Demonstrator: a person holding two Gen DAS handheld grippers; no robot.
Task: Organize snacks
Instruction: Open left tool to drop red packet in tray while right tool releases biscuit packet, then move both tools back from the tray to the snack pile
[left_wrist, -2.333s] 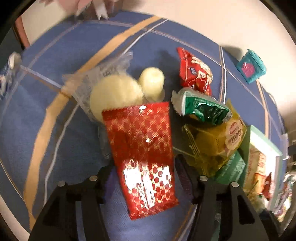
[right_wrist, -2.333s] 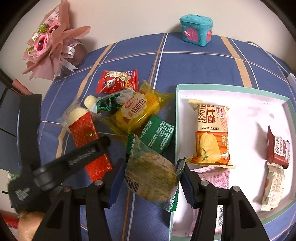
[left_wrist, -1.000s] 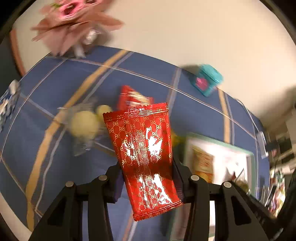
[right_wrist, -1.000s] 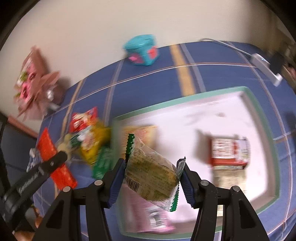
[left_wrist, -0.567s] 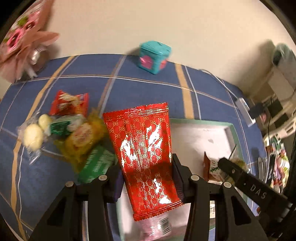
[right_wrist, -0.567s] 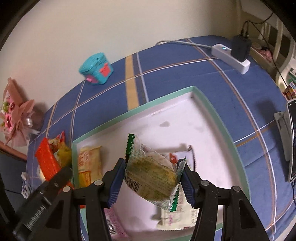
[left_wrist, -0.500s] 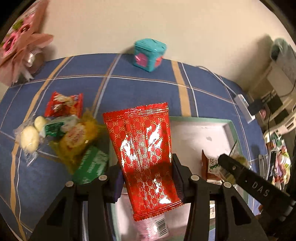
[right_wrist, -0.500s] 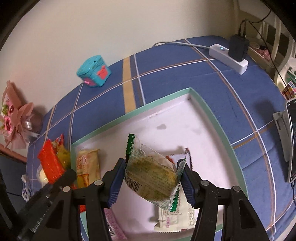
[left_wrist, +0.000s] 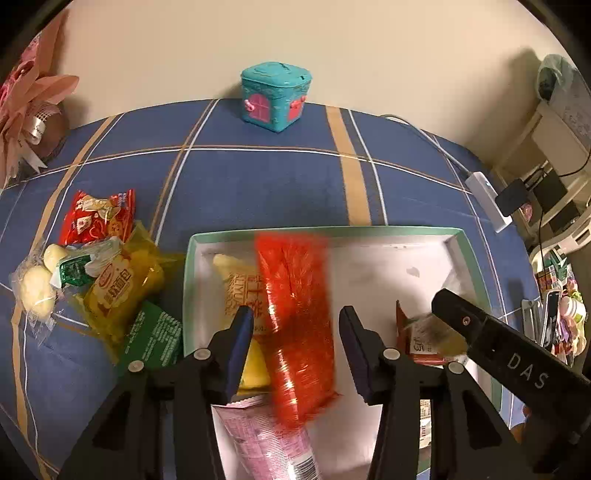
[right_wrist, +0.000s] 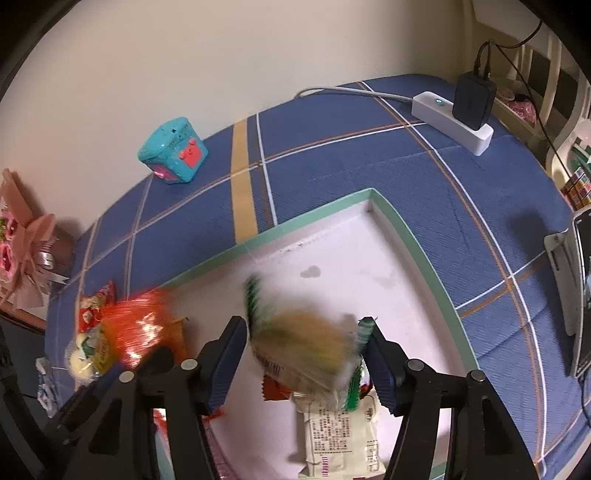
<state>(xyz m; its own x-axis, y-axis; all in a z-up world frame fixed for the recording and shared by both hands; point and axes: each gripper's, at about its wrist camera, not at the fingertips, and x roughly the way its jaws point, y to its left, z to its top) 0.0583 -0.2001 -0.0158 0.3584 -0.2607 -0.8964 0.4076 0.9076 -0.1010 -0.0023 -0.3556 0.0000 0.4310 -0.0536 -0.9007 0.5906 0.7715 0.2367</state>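
Release step: left gripper (left_wrist: 295, 339) jaws just opening, glossy red foil packet (left_wrist: 295, 325) dropping blurred, unheld, over white teal-rimmed tray (left_wrist: 369, 232). Right gripper (right_wrist: 304, 356) jaws likewise opening, clear green-edged biscuit packet (right_wrist: 303, 343) falling free above tray. Next, likely: fetching loose snack pile (left_wrist: 110, 288) left of tray.

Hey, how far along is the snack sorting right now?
Done: several packets, one orange, already lie in the green-rimmed tray. In hand: both jaws have just been opening, dropping the red packet and the cracker packet over it. Left: the pile beside the tray, including the yellow packet.

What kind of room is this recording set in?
Probably a lived-in home room: a table under a blue plaid cloth, a pink paper bouquet by the wall, and a power strip with a charger plugged in.
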